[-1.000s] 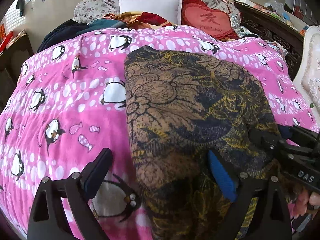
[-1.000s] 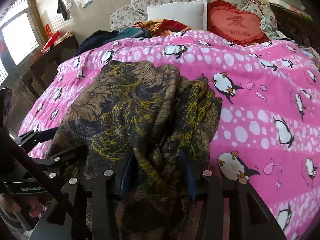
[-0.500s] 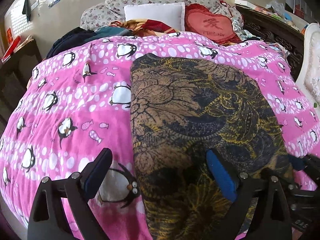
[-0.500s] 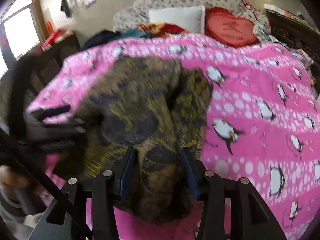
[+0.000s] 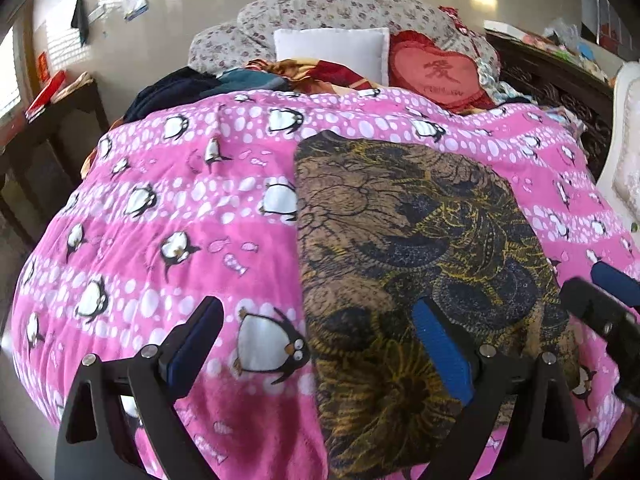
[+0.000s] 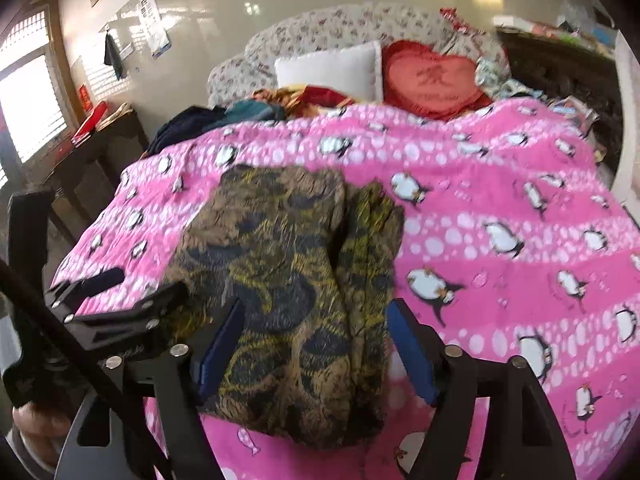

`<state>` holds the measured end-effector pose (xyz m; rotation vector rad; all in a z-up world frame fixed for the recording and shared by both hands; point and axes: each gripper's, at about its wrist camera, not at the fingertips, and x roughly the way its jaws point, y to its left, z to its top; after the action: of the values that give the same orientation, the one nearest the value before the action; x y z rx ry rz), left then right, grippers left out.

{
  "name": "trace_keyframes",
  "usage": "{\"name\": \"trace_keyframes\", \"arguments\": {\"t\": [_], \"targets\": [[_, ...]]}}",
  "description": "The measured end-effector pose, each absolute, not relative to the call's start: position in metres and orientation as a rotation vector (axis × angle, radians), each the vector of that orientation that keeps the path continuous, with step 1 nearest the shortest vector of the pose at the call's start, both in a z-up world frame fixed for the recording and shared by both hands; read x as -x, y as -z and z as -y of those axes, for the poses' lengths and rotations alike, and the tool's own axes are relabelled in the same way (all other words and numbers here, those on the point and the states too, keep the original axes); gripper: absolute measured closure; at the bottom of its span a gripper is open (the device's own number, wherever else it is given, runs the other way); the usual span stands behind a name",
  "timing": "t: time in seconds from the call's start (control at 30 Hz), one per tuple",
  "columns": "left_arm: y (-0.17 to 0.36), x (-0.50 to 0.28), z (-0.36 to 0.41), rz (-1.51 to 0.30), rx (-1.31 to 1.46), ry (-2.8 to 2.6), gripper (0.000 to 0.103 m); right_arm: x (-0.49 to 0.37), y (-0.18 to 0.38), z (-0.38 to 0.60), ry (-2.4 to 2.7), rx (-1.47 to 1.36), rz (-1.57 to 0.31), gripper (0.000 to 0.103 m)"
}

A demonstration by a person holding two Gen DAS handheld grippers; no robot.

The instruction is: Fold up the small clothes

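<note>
A folded brown, black and yellow patterned garment (image 5: 404,256) lies on the pink penguin blanket (image 5: 192,216); it also shows in the right wrist view (image 6: 288,280). My left gripper (image 5: 316,340) is open above the garment's near left edge, holding nothing. My right gripper (image 6: 316,344) is open, its fingers on either side of the garment's near end, which lies loose on the blanket (image 6: 500,240). The right gripper shows at the right edge of the left wrist view (image 5: 600,300), and the left gripper at the left of the right wrist view (image 6: 120,296).
A white pillow (image 5: 332,50), a red heart cushion (image 5: 436,76) and a pile of dark and coloured clothes (image 5: 224,82) sit at the head of the bed. A dark wooden table (image 6: 88,148) stands to the left, dark carved furniture (image 5: 560,92) to the right.
My right gripper has opened and let go of the garment, which now lies flat on the blanket. Both grippers have pulled back and up from it.
</note>
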<state>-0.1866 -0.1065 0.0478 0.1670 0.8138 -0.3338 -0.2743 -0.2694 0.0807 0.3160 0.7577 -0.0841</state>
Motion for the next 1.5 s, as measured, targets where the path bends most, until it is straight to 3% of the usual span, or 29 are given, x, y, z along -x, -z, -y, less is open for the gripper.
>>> {"name": "trace_keyframes", "arguments": {"t": [0.83,1.5], "targets": [[-0.059,0.196,0.105,-0.778,-0.152,0.304,0.008,0.272,-0.091,0.265,0.16,-0.277,-0.731,0.013],[-0.058,0.2,0.109,-0.772,-0.165,0.305,0.008,0.267,-0.088,0.265,0.151,-0.283,-0.742,0.012]]}}
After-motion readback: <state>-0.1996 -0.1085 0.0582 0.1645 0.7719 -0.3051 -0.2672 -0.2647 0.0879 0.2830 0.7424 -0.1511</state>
